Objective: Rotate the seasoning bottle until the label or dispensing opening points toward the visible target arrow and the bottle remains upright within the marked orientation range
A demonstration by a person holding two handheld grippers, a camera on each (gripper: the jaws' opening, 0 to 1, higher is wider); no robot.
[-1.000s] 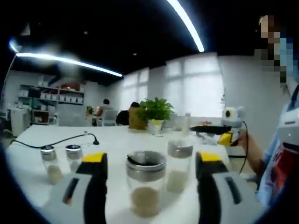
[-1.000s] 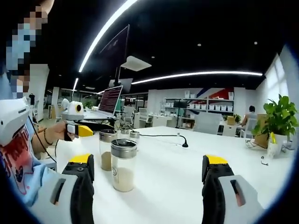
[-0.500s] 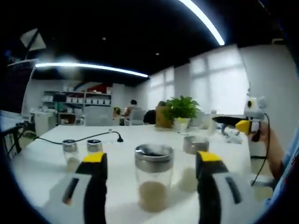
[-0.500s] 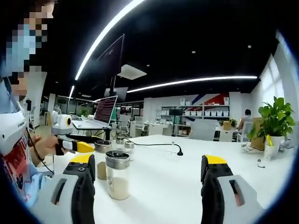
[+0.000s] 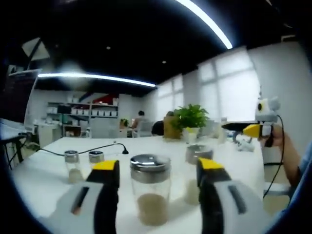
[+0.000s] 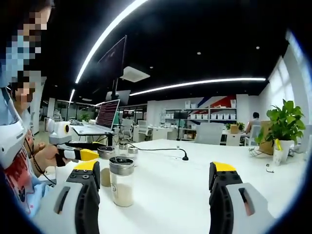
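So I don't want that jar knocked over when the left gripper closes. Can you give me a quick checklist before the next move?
1. Left gripper open: ok, jaws spread wide.
2. Jar between the jaws: ok, roughly centred in the left gripper view.
3. Jar upright with lid on: ok.
4. Neighbouring jar out of the way: cannot tell, it stands close behind the right-hand jaw.
5. Target arrow or label direction: cannot tell, no arrow is legible on the table.
6. Right gripper out of the way: ok, open and holding nothing.
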